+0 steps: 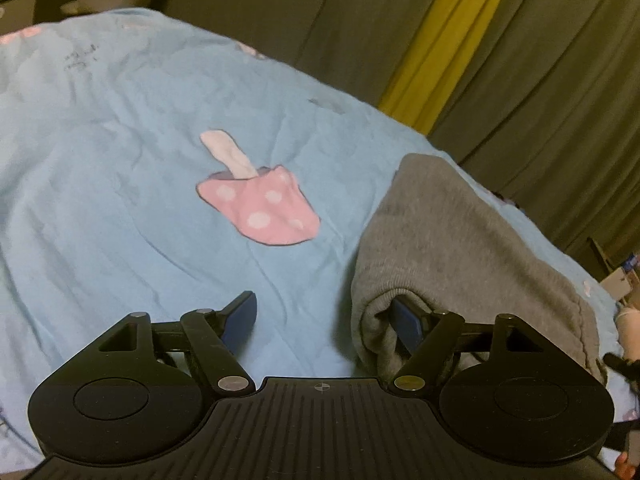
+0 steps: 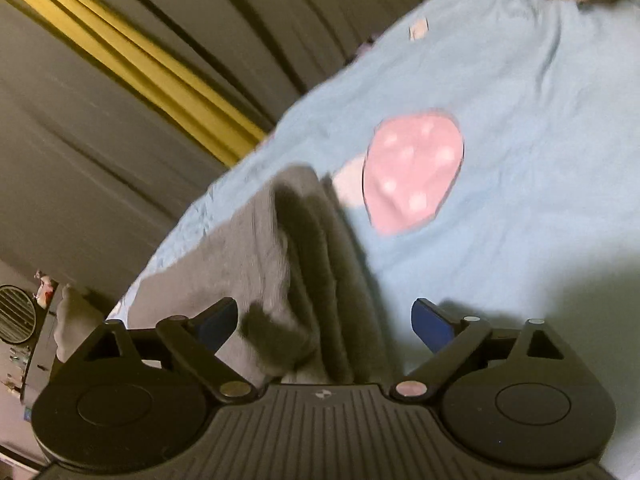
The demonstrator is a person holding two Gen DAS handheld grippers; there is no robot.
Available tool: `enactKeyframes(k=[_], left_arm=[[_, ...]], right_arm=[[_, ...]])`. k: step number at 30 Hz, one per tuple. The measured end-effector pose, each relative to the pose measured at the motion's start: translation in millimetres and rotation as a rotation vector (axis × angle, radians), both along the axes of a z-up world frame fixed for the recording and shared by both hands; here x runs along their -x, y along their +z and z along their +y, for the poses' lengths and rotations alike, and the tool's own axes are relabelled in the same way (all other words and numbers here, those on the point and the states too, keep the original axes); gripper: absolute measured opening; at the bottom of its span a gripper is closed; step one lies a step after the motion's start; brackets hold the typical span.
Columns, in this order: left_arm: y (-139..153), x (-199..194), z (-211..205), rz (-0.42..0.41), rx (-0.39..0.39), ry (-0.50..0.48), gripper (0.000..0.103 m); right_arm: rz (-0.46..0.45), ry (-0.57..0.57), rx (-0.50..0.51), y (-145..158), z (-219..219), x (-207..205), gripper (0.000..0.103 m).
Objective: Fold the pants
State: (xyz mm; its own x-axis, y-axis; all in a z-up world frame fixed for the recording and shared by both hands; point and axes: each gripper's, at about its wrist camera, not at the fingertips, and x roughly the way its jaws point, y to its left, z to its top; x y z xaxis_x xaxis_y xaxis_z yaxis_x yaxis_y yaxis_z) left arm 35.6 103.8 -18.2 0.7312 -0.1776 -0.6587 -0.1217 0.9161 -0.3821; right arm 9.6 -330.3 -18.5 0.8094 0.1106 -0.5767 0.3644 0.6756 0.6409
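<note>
Both fingers open, left gripper (image 1: 322, 316) beside and right gripper (image 2: 324, 320) straddling the grey pants (image 1: 460, 248) bunched on the bed (image 1: 120, 160); soft, floppy knit, I'd pinch the thick folded edge.

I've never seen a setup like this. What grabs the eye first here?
Probably the pink spotted mushroom printed mid-way across the light blue bedspread. Next, the grey pants bunched at the bed's right edge, with one finger of the open left hand-held gripper tucked into their fold. Behind the bed, a yellow strip splits the grey curtains.
</note>
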Motion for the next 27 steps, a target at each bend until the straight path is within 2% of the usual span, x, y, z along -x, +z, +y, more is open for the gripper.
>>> enactKeyframes(k=[2, 5, 8, 11, 13, 16, 17, 18, 20, 22, 23, 25, 26, 27], left_arm=[[5.3, 5.7, 1.3, -0.020, -0.013, 0.020, 0.080], [17.5, 15.7, 7.4, -0.075, -0.059, 0.099, 0.094], [23.6, 1.4, 8.1, -0.064, -0.059, -0.038, 0.096], [18.5, -34.0, -3.2, 0.049, -0.054, -0.246, 0.096], [12.1, -61.0, -11.5, 0.107, -0.027, -0.356, 0.096], [5.2, -103.6, -22.1, 0.157, -0.077, -0.397, 0.096], [2.3, -118.9, -25.5, 0.175, -0.091, -0.416, 0.096], [-0.7, -130.4, -27.4, 0.192, -0.092, -0.428, 0.096], [-11.0, -153.9, -31.8, 0.233, -0.048, -0.481, 0.096], [-23.5, -171.8, -37.6, 0.284, 0.019, -0.521, 0.096], [-27.7, -179.2, -39.9, 0.296, 0.043, -0.535, 0.096], [-31.4, -189.0, -43.2, 0.303, 0.065, -0.545, 0.096], [-32.4, -192.6, -45.6, 0.305, 0.066, -0.557, 0.097], [-33.4, -196.4, -49.4, 0.315, 0.051, -0.571, 0.097]], right_arm=[[-0.012, 0.041, -0.058, -4.6, -6.0, -3.6, 0.099], [0.018, 0.124, -0.218, -24.4, -7.7, -19.3, 0.099], [0.055, 0.161, -0.207, -33.2, -5.8, -31.2, 0.099], [0.049, 0.197, -0.206, -34.8, -7.9, -42.2, 0.099], [0.036, 0.201, -0.244, -36.4, -13.4, -45.6, 0.099], [0.022, 0.228, -0.294, -41.4, -19.8, -57.0, 0.099], [0.017, 0.251, -0.287, -41.7, -19.1, -60.3, 0.093], [0.019, 0.256, -0.259, -41.1, -17.5, -63.5, 0.080], [0.007, 0.269, -0.192, -41.0, -13.6, -67.2, 0.073], [-0.022, 0.283, -0.207, -43.5, -13.4, -68.6, 0.071], [-0.020, 0.286, -0.223, -45.2, -15.4, -70.7, 0.073], [-0.021, 0.304, -0.256, -47.2, -17.6, -76.8, 0.086], [-0.029, 0.333, -0.265, -47.4, -15.8, -81.6, 0.099], [-0.039, 0.366, -0.262, -46.1, -12.6, -86.3, 0.099]])
